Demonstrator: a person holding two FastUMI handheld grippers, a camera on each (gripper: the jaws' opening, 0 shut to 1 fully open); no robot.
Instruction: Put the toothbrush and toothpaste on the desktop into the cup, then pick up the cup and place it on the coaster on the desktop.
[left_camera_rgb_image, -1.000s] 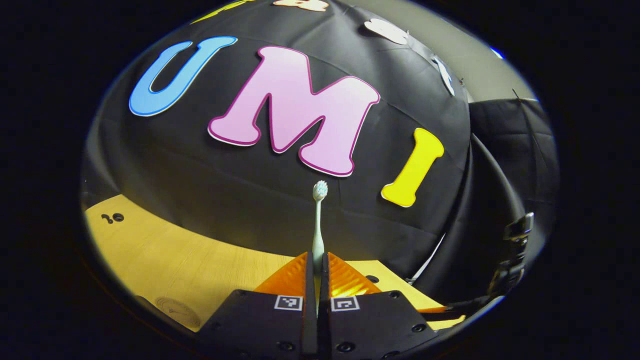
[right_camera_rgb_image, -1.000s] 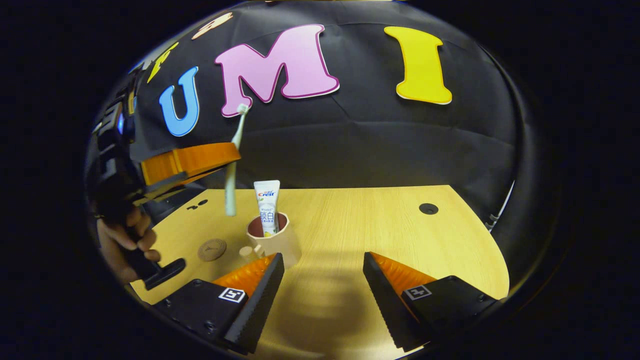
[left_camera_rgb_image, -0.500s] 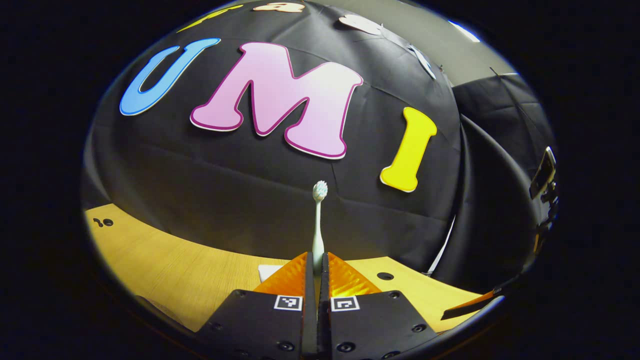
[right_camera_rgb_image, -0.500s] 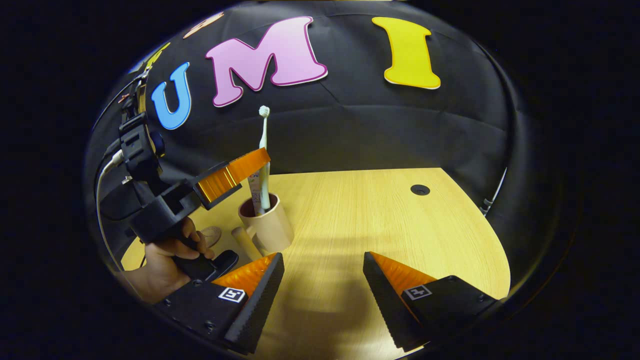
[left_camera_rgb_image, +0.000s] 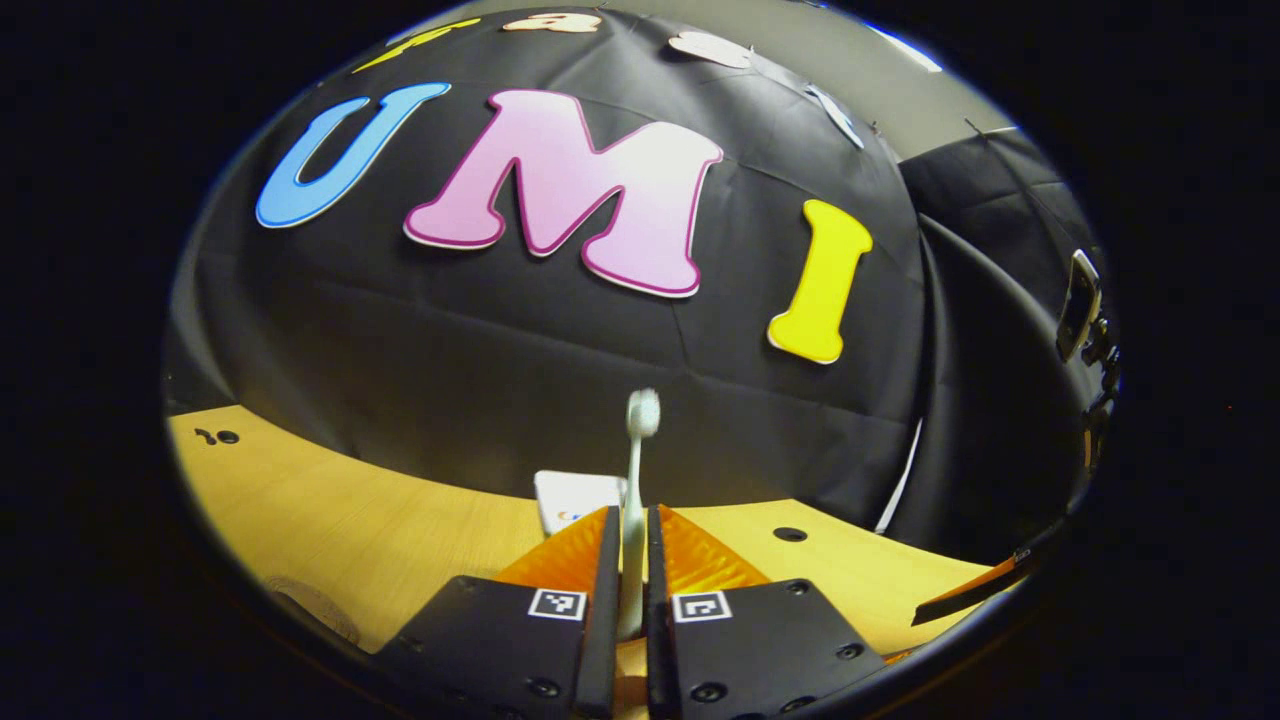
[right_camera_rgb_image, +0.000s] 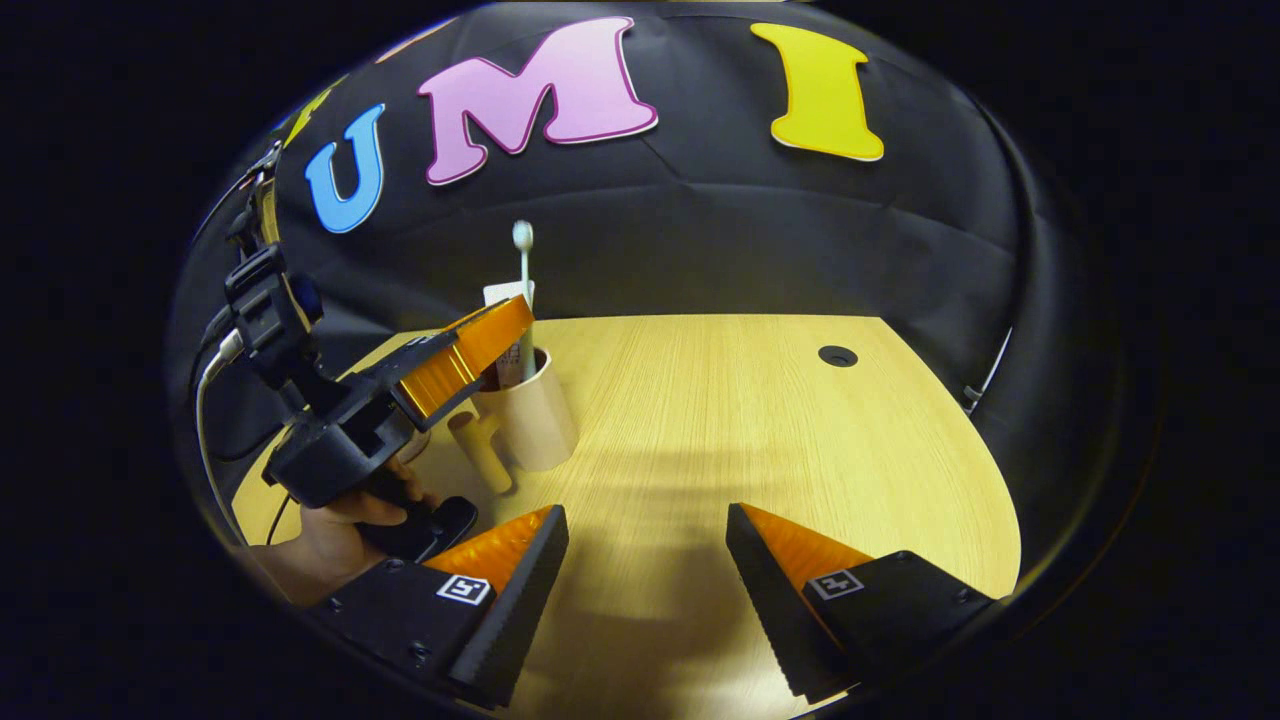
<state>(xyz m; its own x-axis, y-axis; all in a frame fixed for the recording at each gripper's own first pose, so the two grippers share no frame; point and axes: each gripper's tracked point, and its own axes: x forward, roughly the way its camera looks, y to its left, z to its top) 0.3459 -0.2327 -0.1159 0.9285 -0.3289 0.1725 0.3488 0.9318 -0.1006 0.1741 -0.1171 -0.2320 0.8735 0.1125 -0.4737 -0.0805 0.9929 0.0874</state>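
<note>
A beige cup (right_camera_rgb_image: 535, 405) with a side handle stands on the wooden desk (right_camera_rgb_image: 750, 430), left of centre. The white toothpaste tube (right_camera_rgb_image: 508, 293) stands inside it. The pale toothbrush (right_camera_rgb_image: 524, 290) is upright with its lower end in the cup. My left gripper (left_camera_rgb_image: 632, 515) sits just above the cup; the toothbrush (left_camera_rgb_image: 641, 415) stands blurred in the narrow gap between its slightly parted fingers, with the toothpaste (left_camera_rgb_image: 575, 495) top just behind. From the right gripper view, the left gripper (right_camera_rgb_image: 520, 315) is held by a hand. My right gripper (right_camera_rgb_image: 645, 515) hangs open over the desk's front, with nothing between its fingers.
A round coaster (left_camera_rgb_image: 310, 605) lies on the desk at the lower left of the left gripper view. The person's hand (right_camera_rgb_image: 330, 540) holds the left gripper's grip. A cable hole (right_camera_rgb_image: 837, 355) sits at the desk's far right. Bare wood spreads right of the cup.
The left gripper carried the toothbrush over the cup and lowered it in. Its fingers have parted slightly and the brush has slid down between them. The right gripper stayed open.
</note>
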